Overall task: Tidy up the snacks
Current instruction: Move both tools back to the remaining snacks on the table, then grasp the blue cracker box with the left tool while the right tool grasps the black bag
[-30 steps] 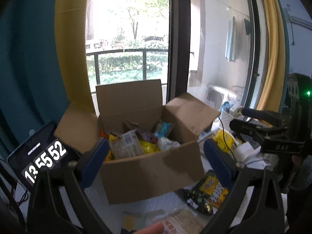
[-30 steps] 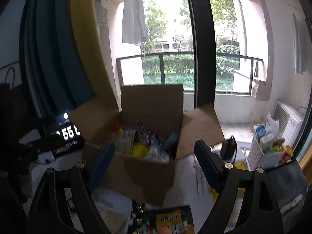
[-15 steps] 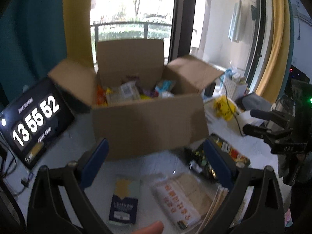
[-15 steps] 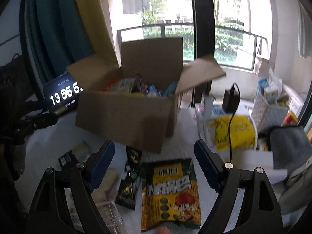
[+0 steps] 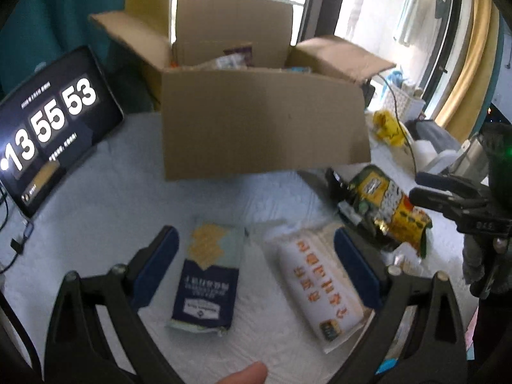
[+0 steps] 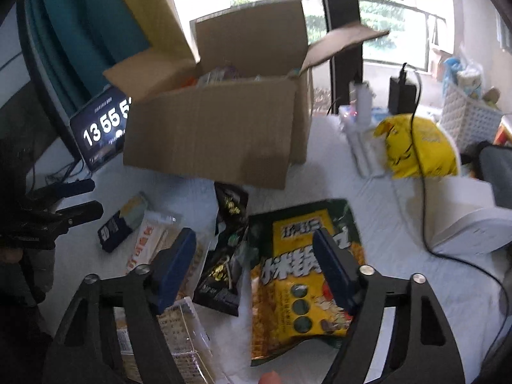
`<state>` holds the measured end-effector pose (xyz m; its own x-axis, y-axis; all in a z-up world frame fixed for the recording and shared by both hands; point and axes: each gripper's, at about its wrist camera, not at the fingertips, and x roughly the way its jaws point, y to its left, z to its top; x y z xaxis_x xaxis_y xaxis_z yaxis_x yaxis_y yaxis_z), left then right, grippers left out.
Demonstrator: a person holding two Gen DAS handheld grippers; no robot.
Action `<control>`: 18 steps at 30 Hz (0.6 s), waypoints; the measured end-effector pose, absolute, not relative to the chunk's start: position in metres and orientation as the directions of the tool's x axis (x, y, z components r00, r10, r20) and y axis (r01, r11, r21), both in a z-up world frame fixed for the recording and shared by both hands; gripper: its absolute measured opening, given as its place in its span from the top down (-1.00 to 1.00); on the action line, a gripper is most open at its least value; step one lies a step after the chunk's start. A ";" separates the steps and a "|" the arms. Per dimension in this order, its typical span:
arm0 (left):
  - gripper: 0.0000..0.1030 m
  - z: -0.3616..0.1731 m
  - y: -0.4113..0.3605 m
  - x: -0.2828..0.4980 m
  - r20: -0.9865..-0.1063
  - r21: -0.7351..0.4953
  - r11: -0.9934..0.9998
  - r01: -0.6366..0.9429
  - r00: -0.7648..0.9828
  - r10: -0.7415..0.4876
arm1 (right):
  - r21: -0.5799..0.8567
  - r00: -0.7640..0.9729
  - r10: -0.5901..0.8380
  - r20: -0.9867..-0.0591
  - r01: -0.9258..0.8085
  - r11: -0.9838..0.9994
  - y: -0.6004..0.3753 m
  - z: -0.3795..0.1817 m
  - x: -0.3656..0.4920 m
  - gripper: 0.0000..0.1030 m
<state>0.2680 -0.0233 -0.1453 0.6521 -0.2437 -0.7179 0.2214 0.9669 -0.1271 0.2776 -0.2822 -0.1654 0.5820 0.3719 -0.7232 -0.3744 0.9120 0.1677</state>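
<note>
Right claw (image 6: 254, 270) closing over snack bag (image 6: 300, 275)

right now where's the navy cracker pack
In the left wrist view the navy cracker pack lies flat on the white table, in front of the cardboard box, just left of the white pack with orange lettering.

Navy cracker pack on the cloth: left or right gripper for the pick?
Left. The left gripper is open with the navy cracker pack framed between its fingers. The right gripper, jaws closing on nothing, is over the yellow-green snack bag.
</note>
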 end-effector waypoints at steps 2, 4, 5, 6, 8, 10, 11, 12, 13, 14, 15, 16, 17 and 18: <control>-0.91 -0.152 -0.021 0.269 -0.727 -0.115 0.969 0.217 0.646 -0.231 | 0.171 0.555 0.373 -0.743 -0.382 0.908 -0.277 -0.174 0.280 -0.46; -0.91 -0.162 -0.018 0.271 -0.743 -0.111 0.971 0.210 0.631 -0.222 | 0.172 0.540 0.372 -0.755 -0.385 0.907 -0.273 -0.180 0.282 -0.41; -0.91 -0.165 -0.017 0.272 -0.748 -0.113 0.972 0.207 0.626 -0.220 | 0.175 0.531 0.374 -0.760 -0.387 0.905 -0.271 -0.183 0.284 -0.41; -0.91 -0.169 -0.015 0.273 -0.754 -0.110 0.974 0.199 0.622 -0.212 | 0.178 0.525 0.376 -0.763 -0.388 0.904 -0.270 -0.184 0.285 -0.40; -0.91 -0.175 -0.011 0.274 -0.763 -0.106 0.977 0.187 0.615 -0.201 | 0.185 0.511 0.382 -0.770 -0.394 0.900 -0.267 -0.187 0.287 -0.38; -0.91 -0.183 -0.006 0.277 -0.774 -0.105 0.979 0.173 0.604 -0.190 | 0.188 0.500 0.384 -0.776 -0.399 0.898 -0.264 -0.191 0.288 -0.37; -0.91 -0.188 -0.004 0.278 -0.781 -0.103 0.981 0.167 0.597 -0.183 | 0.191 0.491 0.386 -0.781 -0.402 0.896 -0.262 -0.193 0.289 -0.37; -0.90 -0.192 -0.003 0.280 -0.788 -0.097 0.982 0.161 0.591 -0.175 | 0.193 0.483 0.388 -0.785 -0.404 0.894 -0.260 -0.195 0.291 -0.37; -0.90 -0.196 -0.001 0.282 -0.795 -0.089 0.984 0.153 0.584 -0.163 | 0.196 0.474 0.388 -0.791 -0.405 0.893 -0.257 -0.197 0.292 -0.37; -0.90 -0.199 0.000 0.283 -0.800 -0.087 0.985 0.149 0.578 -0.158 | 0.197 0.465 0.388 -0.796 -0.406 0.892 -0.255 -0.200 0.293 -0.37; -0.90 -0.203 0.002 0.284 -0.806 -0.089 0.985 0.146 0.571 -0.157 | 0.198 0.456 0.388 -0.801 -0.410 0.891 -0.253 -0.203 0.294 -0.37; -0.90 -0.205 0.003 0.284 -0.809 -0.088 0.986 0.145 0.567 -0.155 | 0.197 0.451 0.388 -0.804 -0.413 0.889 -0.251 -0.204 0.295 -0.37; -0.90 -0.209 0.004 0.285 -0.814 -0.084 0.986 0.144 0.561 -0.151 | 0.196 0.445 0.390 -0.806 -0.421 0.886 -0.248 -0.206 0.296 -0.37; -0.90 -0.213 0.005 0.286 -0.818 -0.082 0.986 0.143 0.556 -0.149 | 0.196 0.439 0.392 -0.808 -0.428 0.883 -0.245 -0.207 0.297 -0.36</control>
